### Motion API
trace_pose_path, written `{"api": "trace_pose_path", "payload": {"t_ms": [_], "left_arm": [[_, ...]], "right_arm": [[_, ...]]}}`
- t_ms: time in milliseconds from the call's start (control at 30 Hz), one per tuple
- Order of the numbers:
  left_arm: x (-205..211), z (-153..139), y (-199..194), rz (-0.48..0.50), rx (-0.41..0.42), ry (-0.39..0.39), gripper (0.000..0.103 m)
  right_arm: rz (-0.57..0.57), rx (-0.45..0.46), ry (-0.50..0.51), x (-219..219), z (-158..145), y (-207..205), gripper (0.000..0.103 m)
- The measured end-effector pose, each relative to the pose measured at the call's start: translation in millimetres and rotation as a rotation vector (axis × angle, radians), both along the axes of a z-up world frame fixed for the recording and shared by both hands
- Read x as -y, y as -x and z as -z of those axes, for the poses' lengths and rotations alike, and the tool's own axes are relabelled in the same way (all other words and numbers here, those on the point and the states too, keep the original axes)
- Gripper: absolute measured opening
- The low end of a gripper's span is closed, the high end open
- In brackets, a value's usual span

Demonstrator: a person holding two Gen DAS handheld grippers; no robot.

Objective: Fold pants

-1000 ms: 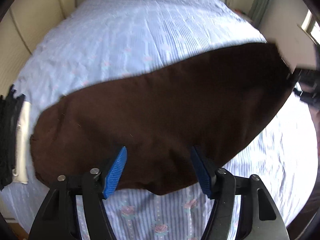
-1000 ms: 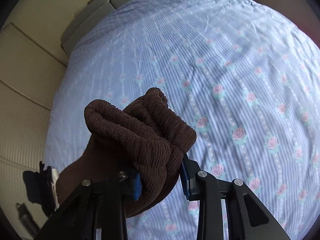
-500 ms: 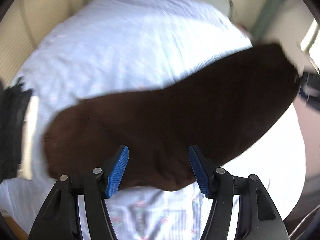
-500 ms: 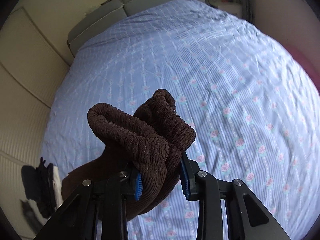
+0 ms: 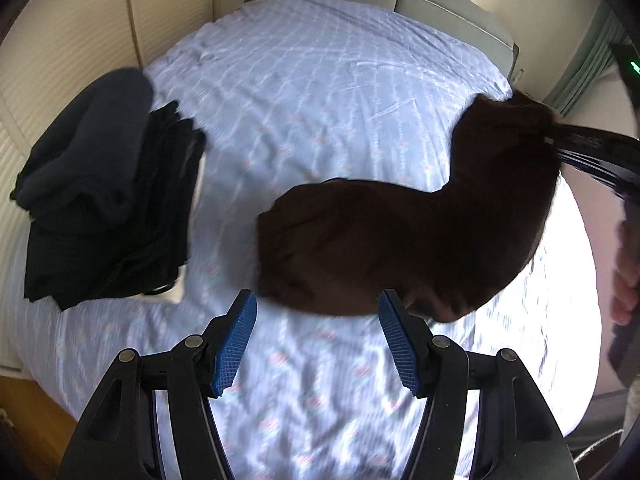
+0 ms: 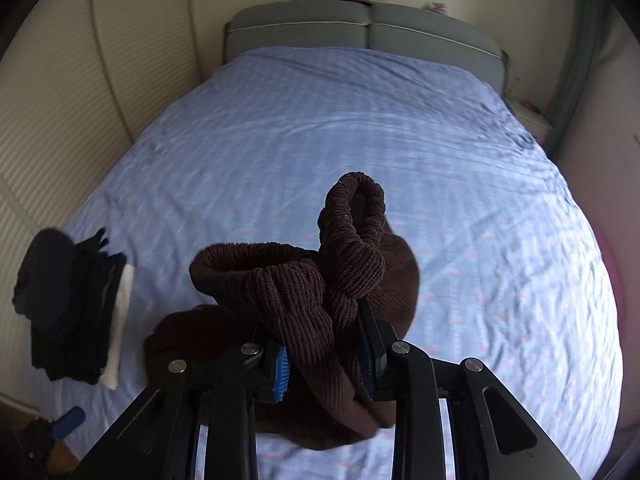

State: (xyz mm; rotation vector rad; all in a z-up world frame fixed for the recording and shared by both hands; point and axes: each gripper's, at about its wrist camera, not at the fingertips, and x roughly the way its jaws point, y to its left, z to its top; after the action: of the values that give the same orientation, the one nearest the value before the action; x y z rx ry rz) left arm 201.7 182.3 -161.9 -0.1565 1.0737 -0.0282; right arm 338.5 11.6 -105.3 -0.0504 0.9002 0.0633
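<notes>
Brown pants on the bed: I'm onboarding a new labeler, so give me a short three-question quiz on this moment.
1. True or false: the left hand-held gripper is clamped on the brown pants.
2. Multiple choice: what does the right hand-held gripper hold? A) a bunched end of the brown pants B) the white cloth C) nothing
3. Fill in: the pile of dark clothes lies on the ___ side of the bed sheet, seen from the left wrist.

Key: 1 false, its jaws stand open with only the pants' edge between them; 2 A; 3 left.
</notes>
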Motion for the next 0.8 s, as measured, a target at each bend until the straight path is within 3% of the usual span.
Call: {"api": "trace_pose_path", "payload": {"t_ms": [100,267,467,633,767,800], "left_arm": [[-18,-2,10,0.003,-0.003,-0.028,0.062],[-65,1,20,-0.038,-0.009,-0.047,0.062],[-100,4,23,-0.105,-0.014,-0.081,0.065],[-115,-2,18,-0.156,0.01,-0.113,0.073],[-119,-9,10,-0.177,0.033,-0.145,0.075],[-120,-13,8,-0.185,0.041,-0.157,0.076]], "right_arm": [[-0.083,-0.027,0.027,-57,17,7,0.027],[-0.224,-0.14,0.122,-142,73,18,0.027],[-0.288,-0.231,0.221,-177,121,32,0.032],[-0.362,-0.263,0.295,-188,128,38,0.041],[-0.396,-0.282,0.282,-186,119,48,0.056],[-0.406,-0.285,0.266,-186,117,48,0.072]]}}
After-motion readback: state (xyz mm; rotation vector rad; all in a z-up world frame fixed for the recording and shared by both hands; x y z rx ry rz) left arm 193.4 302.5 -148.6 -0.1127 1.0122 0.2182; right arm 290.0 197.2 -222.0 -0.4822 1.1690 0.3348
